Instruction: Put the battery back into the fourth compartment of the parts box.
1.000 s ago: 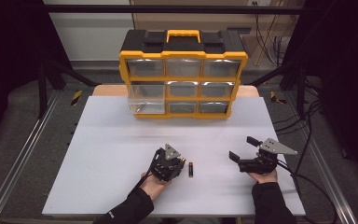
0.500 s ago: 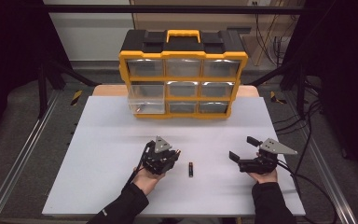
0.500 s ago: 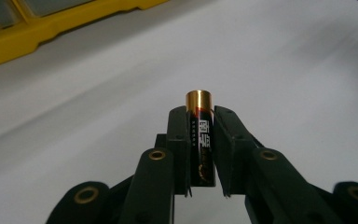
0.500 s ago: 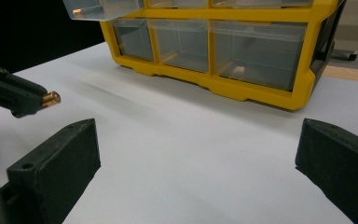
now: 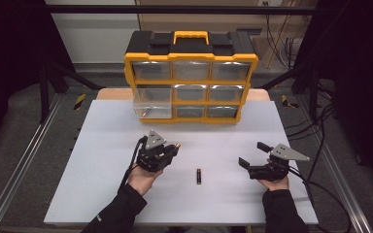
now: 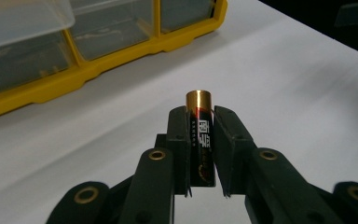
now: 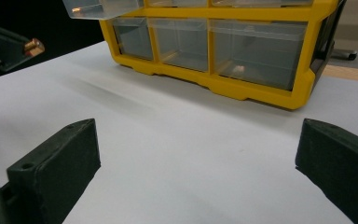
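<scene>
My left gripper [image 5: 174,148] is shut on a black AA battery [image 6: 198,100], whose gold end sticks out past the jaws toward the yellow organizer [image 5: 190,77]. A second battery [image 5: 198,175] lies flat on the white table [image 5: 102,194], to the right of my left hand. My right gripper [image 5: 252,154] hovers at the right with its jaws wide apart and nothing between them [image 7: 196,149]. The organizer's clear middle-left drawer [image 5: 150,102] is pulled out. In the right gripper view, the held battery's tip [image 7: 33,46] shows at the upper left.
The organizer stands at the table's far edge with clear drawers in three rows. Cables [image 5: 320,184] trail off the right side. Metal rails [image 5: 24,160] run along the table's left and right.
My left gripper has moved left and away from me toward the organizer, carrying its battery. The loose battery and my right gripper have stayed put.
</scene>
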A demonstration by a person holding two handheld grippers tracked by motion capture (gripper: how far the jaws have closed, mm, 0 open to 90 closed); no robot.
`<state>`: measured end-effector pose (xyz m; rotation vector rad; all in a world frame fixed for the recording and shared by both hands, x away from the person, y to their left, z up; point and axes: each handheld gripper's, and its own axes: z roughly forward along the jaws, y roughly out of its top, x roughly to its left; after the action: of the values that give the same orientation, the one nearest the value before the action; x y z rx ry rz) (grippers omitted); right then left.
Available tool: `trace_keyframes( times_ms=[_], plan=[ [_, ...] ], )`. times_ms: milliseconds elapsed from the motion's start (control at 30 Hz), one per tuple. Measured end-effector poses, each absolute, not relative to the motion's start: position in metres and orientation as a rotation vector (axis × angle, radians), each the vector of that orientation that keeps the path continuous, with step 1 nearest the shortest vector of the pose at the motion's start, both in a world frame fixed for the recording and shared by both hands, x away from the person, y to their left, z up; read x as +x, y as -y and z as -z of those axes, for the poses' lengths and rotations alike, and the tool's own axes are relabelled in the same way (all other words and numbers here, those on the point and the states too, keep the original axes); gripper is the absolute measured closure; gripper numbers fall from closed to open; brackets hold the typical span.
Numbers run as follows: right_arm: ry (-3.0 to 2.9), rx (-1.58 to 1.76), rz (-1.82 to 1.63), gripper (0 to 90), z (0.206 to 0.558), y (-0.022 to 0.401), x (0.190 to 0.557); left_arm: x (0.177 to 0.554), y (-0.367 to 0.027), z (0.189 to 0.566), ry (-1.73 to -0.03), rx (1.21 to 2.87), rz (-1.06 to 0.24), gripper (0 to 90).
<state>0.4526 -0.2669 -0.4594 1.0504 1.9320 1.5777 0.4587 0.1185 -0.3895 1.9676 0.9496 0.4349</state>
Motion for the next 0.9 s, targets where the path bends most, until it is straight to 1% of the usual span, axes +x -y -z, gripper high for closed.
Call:
trace_keyframes(
  times_ms=[300,567,900],
  plan=[
    [-1.935,1.050,-1.567,0.2,0.460,0.267,0.453,0.465,-0.136,0.364,-0.945,1.910,-0.482,76.1],
    [-1.936,1.048,-1.567,0.3,0.460,0.267,0.453,0.477,-0.146,0.337,-0.928,1.879,-0.538,76.2],
    [-1.937,1.046,-1.565,0.3,0.460,0.267,0.453,0.496,-0.154,0.305,-0.917,1.837,-0.576,76.1]
  ],
)
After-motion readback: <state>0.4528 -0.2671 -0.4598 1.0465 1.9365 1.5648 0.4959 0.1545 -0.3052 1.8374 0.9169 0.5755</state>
